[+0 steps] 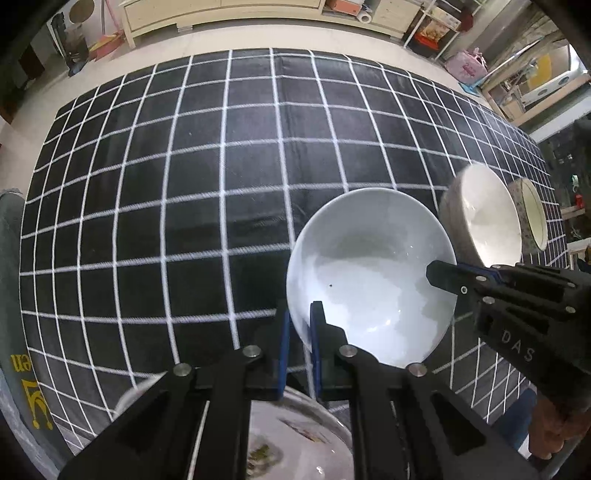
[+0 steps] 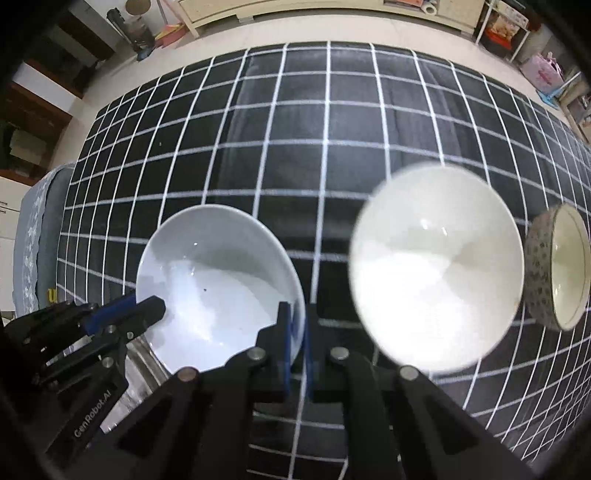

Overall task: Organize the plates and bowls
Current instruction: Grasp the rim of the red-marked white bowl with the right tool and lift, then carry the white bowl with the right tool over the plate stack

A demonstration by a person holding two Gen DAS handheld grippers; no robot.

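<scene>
A: Left gripper (image 1: 300, 332)?
B: Closed on the near-left rim of the glossy white ceramic bowl (image 1: 369, 273), blue-padded fingers (image 1: 317, 325) pinching the wall, one inside, one outside.

A: Right gripper (image 2: 297, 332)?
B: Clamped too, on the right rim of that same white bowl (image 2: 218, 280), blue pads either side of the wall. Seen from the left wrist camera as a black tip (image 1: 448, 277) reaching over the bowl's right edge.

A: Bowl's place?
B: Held between both grippers near the bench's near edge, over the black cloth with white grid lines (image 1: 184, 184). Touching the cloth or raised: cannot tell. Tilted slightly, mouth open toward the cameras.

A: Anything beneath?
B: A pale plate with a floral print (image 1: 295, 435) at the near edge, under the left gripper, partly hidden.

A: Other dishes?
B: Just right of the held bowl, a second white bowl with a brownish outside (image 2: 436, 273), blurred in the right wrist view. Farther right, close beside it, a small speckled bowl with a cream inside (image 2: 557, 269).

A: Beyond the bench?
B: A cream-coloured low cabinet (image 1: 221, 14) along the far wall.
</scene>
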